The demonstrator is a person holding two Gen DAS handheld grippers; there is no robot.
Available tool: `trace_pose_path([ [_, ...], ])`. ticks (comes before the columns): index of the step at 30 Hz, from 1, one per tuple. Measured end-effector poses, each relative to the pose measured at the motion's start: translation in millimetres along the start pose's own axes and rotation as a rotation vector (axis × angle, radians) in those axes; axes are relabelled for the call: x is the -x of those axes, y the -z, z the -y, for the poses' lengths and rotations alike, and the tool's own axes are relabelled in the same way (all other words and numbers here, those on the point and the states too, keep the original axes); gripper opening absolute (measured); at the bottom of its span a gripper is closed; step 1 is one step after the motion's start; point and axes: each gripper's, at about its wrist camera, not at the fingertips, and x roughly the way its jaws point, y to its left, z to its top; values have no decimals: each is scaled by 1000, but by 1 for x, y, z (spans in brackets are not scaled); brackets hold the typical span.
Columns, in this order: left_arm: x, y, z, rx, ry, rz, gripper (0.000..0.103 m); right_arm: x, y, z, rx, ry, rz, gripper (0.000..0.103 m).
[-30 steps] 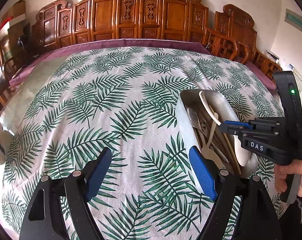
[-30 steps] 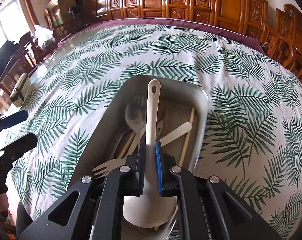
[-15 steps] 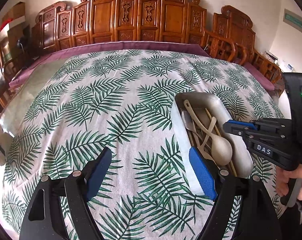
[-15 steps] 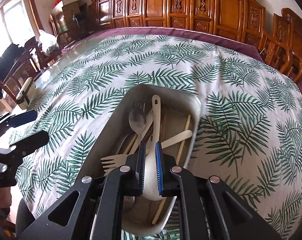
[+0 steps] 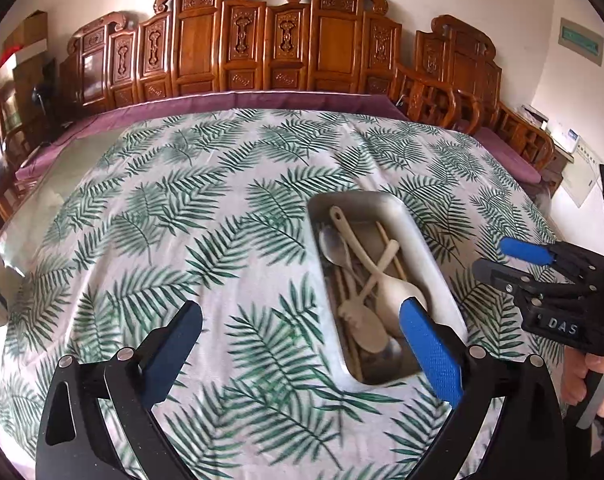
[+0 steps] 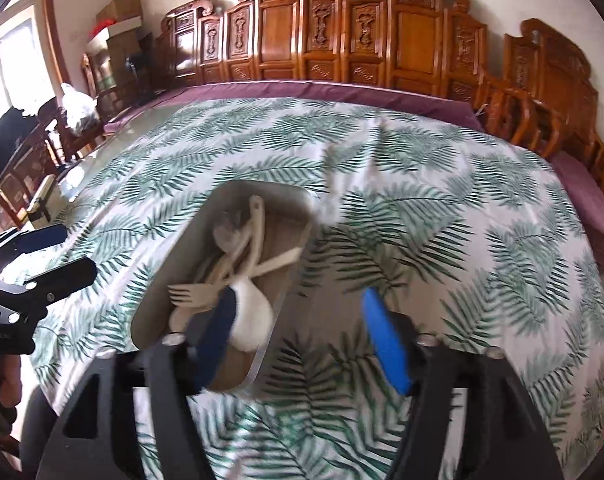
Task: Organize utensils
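Metal tray [image 5: 418, 236], oblong, rounded corners, resting on the tabletop [image 5: 205, 240] under a white cloth printed with green palm fronds. Contents, heaped lengthwise: one large cream ladle-type spoon [image 5: 398, 292] with its bowl toward the near end; one metal spoon [image 5: 334, 246]; one pale fork [image 6: 193, 294] with tines pointing to the tray's left wall in the right wrist view; pale chopsticks [image 5: 388, 240] along the floor of the tray; further pale utensils crossed over these, not separable in the blur. Left claw [image 5: 302, 344]: spread wide, nothing between its blue pads, its jaws just having opened further; it hangs over bare cloth with its right pad in front of the tray's near right corner, the tray lying ahead and to the right. Right claw [image 6: 302, 340]: spread, its jaws just having been opening, empty; its left pad overlaps the cream spoon's bowl in the right wrist view, whether touching cannot be told; the gap between the pads is over the tray's right rim and the cloth beside it. Right claw body also shows at the right edge of the left wrist view, gripped by a hand [image 5: 594, 376]. Carved wooden chairs [image 5: 261, 48] line the far side.
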Motion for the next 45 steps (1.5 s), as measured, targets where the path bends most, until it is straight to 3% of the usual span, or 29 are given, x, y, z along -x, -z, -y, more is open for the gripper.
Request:
trace_pose_path([
  [4,3,6,17,-13,-6,-1,95,11,13,17,-25,24,4,93],
  [8,9,14,33,-20,-8,1,95,25,28,28,-48,31,2,100],
  [15,31,29,59,-26,-12,15,95,61,51,36,-66,66,35,100],
  [26,97,44,84,-32,-5,94,95,138,79,31,-89,94,147,100],
  [45,229,43,122,-84,-10,323,95,280,87,2,-101,133,413,100],
])
